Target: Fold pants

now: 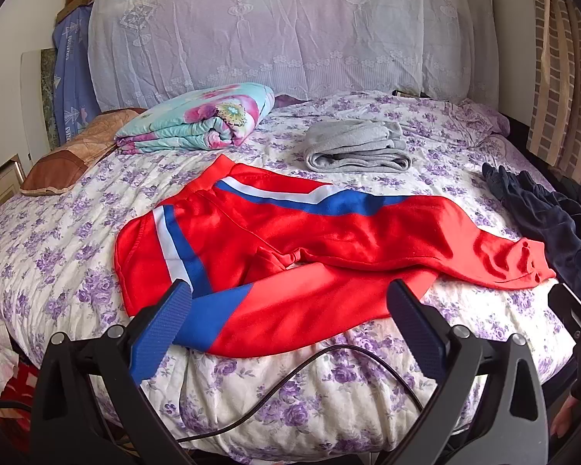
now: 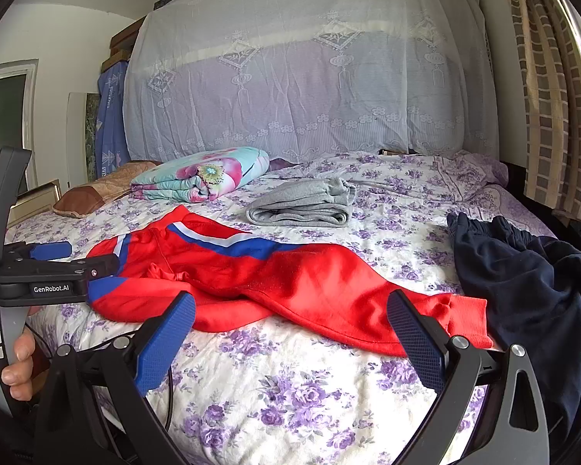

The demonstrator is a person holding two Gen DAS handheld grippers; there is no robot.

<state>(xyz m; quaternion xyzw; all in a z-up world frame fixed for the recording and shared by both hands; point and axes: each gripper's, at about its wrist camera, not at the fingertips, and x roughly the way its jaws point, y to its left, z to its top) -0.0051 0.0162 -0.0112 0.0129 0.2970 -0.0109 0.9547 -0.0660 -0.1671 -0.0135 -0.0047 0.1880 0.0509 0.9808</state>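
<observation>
Red pants (image 1: 329, 232) with blue and white stripes lie unfolded and rumpled across the bed, waistband at the left, one leg running right to its cuff (image 1: 530, 267). My left gripper (image 1: 290, 302) is open and empty, hovering over the near leg. My right gripper (image 2: 290, 310) is open and empty, just before the pants (image 2: 290, 279) and near the cuff (image 2: 464, 317). The left gripper shows from the side in the right wrist view (image 2: 77, 261).
Folded grey pants (image 1: 356, 147) lie behind the red ones. Dark navy pants (image 2: 530, 290) lie crumpled at the right. A folded floral quilt (image 1: 197, 120) and a brown pillow (image 1: 69, 155) sit at the back left. A black cable (image 1: 329, 368) hangs over the bed's front edge.
</observation>
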